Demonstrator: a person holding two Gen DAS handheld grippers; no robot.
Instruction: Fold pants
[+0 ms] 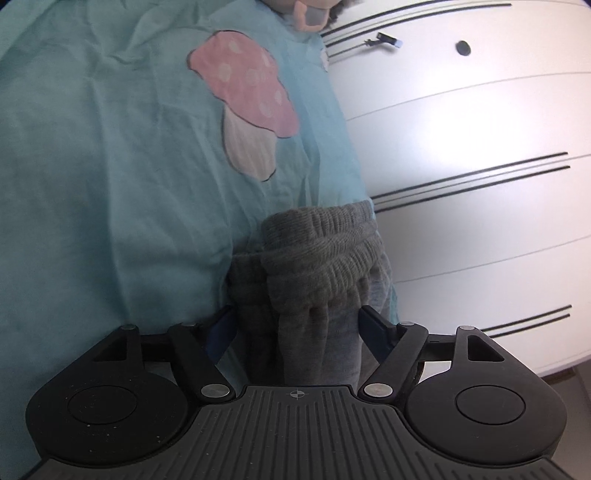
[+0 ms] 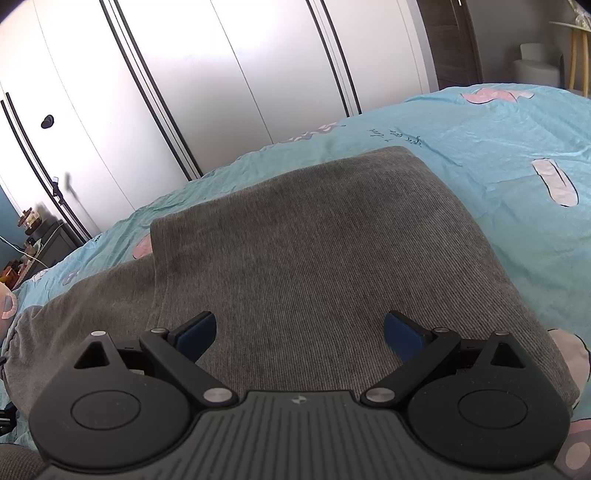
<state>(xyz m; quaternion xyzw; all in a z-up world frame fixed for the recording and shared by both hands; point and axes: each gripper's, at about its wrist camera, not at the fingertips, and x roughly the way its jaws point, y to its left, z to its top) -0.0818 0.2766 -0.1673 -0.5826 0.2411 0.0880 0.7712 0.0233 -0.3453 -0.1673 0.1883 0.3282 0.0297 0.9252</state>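
Note:
The grey pants lie on a turquoise bedsheet. In the left wrist view their ribbed cuffs (image 1: 317, 254) are bunched between the fingers of my left gripper (image 1: 297, 328), whose jaws stand apart around the fabric without pinching it. In the right wrist view the folded body of the pants (image 2: 314, 240) lies flat, one layer over another. My right gripper (image 2: 300, 332) hovers just above it, wide open and empty.
The bedsheet (image 1: 110, 184) has a pink mushroom print (image 1: 247, 99). White wardrobe doors (image 1: 461, 129) with black trim stand beside the bed, also in the right wrist view (image 2: 184, 74). A plush toy (image 1: 310, 14) lies at the far end. A cluttered side table (image 2: 33, 240) is far left.

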